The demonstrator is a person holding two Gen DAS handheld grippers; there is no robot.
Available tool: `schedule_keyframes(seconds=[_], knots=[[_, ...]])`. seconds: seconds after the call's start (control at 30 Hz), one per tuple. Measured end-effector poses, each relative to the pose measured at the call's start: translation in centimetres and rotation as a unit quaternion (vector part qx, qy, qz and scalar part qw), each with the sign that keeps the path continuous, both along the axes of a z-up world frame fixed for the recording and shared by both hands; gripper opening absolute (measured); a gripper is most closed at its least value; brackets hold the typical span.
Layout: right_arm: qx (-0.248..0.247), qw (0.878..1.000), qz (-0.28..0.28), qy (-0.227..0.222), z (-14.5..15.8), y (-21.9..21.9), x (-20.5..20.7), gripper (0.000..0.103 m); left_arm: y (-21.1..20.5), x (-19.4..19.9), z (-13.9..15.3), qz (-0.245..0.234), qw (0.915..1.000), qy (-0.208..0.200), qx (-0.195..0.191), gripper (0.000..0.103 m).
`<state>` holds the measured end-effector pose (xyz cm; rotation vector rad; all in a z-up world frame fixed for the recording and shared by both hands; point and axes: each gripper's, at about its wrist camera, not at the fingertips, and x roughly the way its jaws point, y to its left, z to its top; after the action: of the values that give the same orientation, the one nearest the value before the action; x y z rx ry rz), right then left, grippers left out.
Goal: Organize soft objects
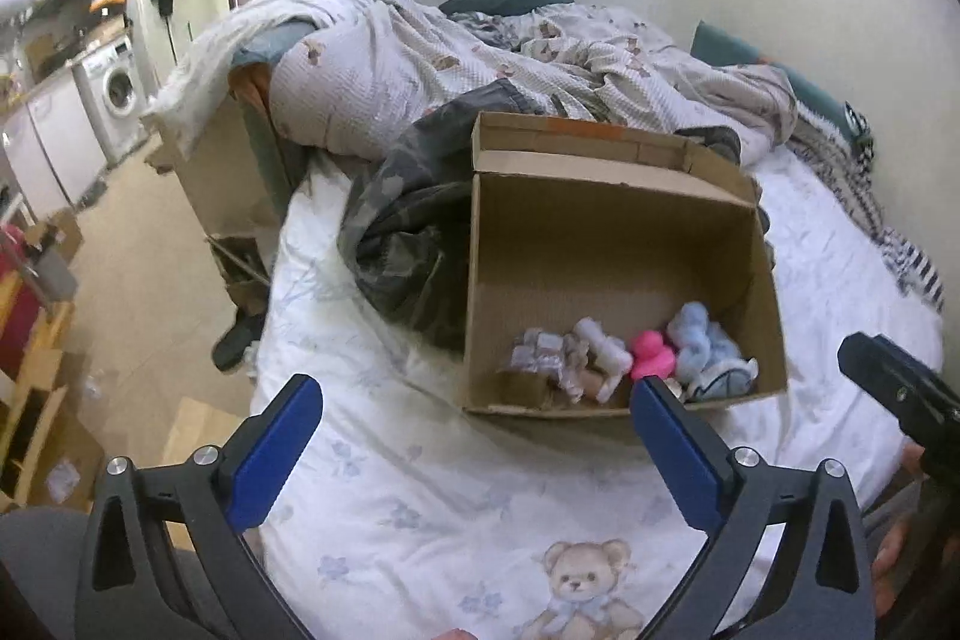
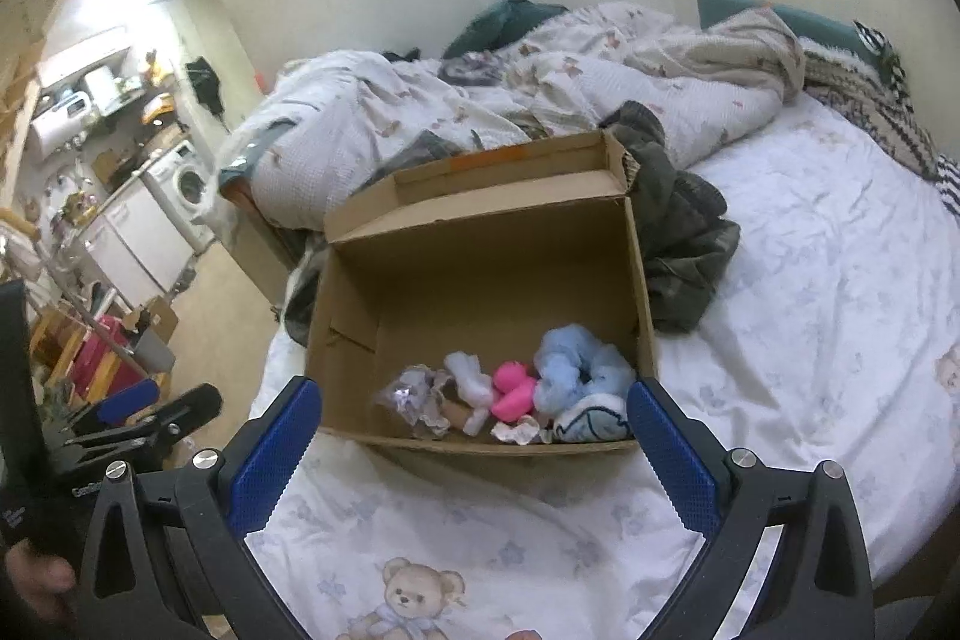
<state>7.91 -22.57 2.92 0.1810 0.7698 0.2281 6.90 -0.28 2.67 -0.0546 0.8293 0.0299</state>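
Note:
An open cardboard box stands on the bed. Along its near wall lie several soft things: a pink toy, a light blue plush, a white plush, a white and blue cloth and a grey crinkled packet. My left gripper is open and empty, just in front of the box. My right gripper is open and empty, at the box's near edge.
A camouflage garment lies behind the box. Crumpled bedding fills the bed's far end. The bed's edge drops to the floor on the left, where cardboard boxes and a washing machine stand.

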Motion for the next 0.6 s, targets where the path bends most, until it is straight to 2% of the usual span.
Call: schedule_keyframes(seconds=[0.2,0.37,0.47,0.6], knots=[[-0.01,1.0,-0.003,0.008,-1.7,0.5,-0.9,0.103,-0.5,-1.4,-0.5,-0.019,0.9992,-0.034,0.007,0.102],[-0.048,0.999,0.004,0.018,-2.9,1.6,-0.5,0.103,-0.4,-0.7,-1.4,-0.012,0.9997,-0.02,0.002,0.102],[-0.049,0.998,0.001,0.024,-3.4,1.7,-0.3,0.103,-0.1,-0.6,-1.5,-0.012,0.9996,-0.019,-0.015,0.102],[-0.054,0.998,-0.001,0.023,-3.5,1.7,-0.2,0.103,0.0,-0.6,-1.6,-0.012,0.9997,-0.016,-0.015,0.102]])
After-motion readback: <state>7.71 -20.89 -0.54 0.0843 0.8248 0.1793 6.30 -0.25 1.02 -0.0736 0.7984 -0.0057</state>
